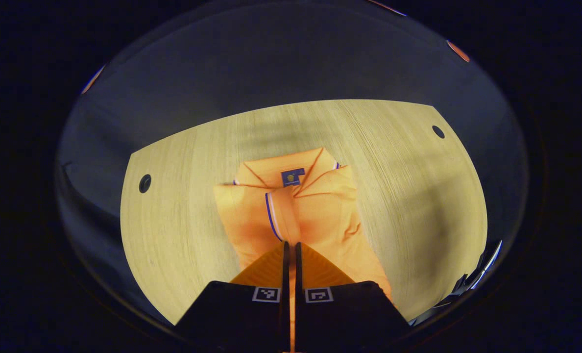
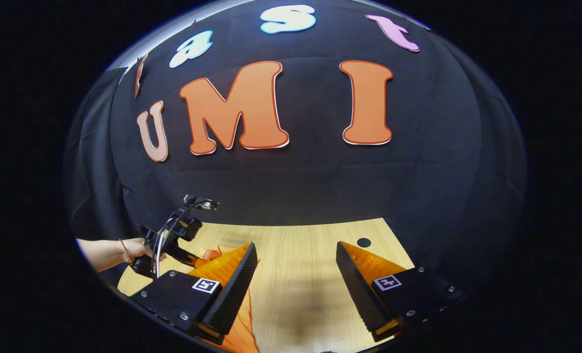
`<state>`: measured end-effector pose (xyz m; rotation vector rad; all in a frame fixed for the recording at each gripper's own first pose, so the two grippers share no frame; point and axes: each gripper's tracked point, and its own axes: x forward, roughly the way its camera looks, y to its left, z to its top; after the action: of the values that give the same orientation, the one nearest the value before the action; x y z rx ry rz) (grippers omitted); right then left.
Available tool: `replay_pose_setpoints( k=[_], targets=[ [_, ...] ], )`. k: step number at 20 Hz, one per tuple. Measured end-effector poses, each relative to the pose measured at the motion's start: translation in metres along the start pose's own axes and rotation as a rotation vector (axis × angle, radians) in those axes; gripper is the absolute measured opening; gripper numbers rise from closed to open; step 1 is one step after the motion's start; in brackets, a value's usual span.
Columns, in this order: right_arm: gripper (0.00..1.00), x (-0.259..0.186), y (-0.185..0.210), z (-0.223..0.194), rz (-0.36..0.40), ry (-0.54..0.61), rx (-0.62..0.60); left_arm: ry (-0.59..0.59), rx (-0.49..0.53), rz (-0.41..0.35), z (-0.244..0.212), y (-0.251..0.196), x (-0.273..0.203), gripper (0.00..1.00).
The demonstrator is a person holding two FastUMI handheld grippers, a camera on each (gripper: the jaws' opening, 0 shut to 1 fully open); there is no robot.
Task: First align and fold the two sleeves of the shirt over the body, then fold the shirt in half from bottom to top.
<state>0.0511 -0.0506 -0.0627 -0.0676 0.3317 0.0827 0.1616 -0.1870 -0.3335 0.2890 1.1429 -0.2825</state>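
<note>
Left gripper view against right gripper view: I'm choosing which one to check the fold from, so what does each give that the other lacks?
The left gripper view gives the shirt whole: collar up, sleeves folded over the body, with the left claw shut over its lower part; whether it pinches cloth I cannot tell. The right gripper view gives the open right claw above bare table, plus a hand holding the other claw at the shirt. Both share the wooden table and orange shirt.
</note>
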Motion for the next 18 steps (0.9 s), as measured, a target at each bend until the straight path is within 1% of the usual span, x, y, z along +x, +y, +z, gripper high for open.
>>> replay_pose_setpoints(
  k=[1,2,3,4,5,6,8,10,11,13,15,18],
  targets=[
    [0.98,-0.001,-0.002,-0.001,-0.004,0.000,0.003,0.004,0.001,-0.002,-0.001,-0.003,0.005,0.04],
    [0.99,-0.003,-0.003,-0.002,-0.006,0.004,0.008,0.006,-0.002,-0.007,-0.001,-0.011,0.008,0.06],
    [0.99,-0.004,-0.005,-0.003,-0.009,0.008,0.013,0.006,-0.009,-0.014,-0.002,-0.016,0.015,0.06],
    [0.99,-0.004,-0.007,-0.005,-0.011,0.013,0.017,0.007,-0.016,-0.020,-0.002,-0.019,0.016,0.10],
    [0.99,-0.004,-0.009,-0.006,-0.014,0.018,0.019,0.010,-0.027,-0.027,-0.002,-0.022,0.018,0.10],
    [0.99,-0.005,-0.010,-0.008,-0.018,0.024,0.015,0.015,-0.029,-0.054,-0.003,-0.030,0.023,0.12],
    [0.98,-0.006,-0.014,-0.013,-0.029,0.038,0.002,0.015,-0.040,-0.086,-0.006,-0.037,0.026,0.60],
    [0.99,-0.006,-0.013,-0.015,-0.030,0.047,0.005,-0.007,-0.062,-0.115,-0.003,-0.043,0.026,0.74],
    [0.99,-0.004,-0.011,-0.015,-0.026,0.049,0.008,-0.025,-0.076,-0.127,0.000,-0.046,0.021,0.78],
    [0.99,-0.003,-0.006,-0.015,-0.018,0.054,0.009,-0.042,-0.080,-0.126,0.000,-0.043,0.014,1.00],
    [0.99,0.001,0.004,-0.014,-0.003,0.056,0.005,-0.069,-0.070,-0.108,0.002,-0.035,0.004,1.00],
    [0.99,0.003,0.022,-0.010,0.027,0.049,-0.007,-0.112,-0.086,-0.109,0.004,-0.023,-0.014,0.99]
  ],
)
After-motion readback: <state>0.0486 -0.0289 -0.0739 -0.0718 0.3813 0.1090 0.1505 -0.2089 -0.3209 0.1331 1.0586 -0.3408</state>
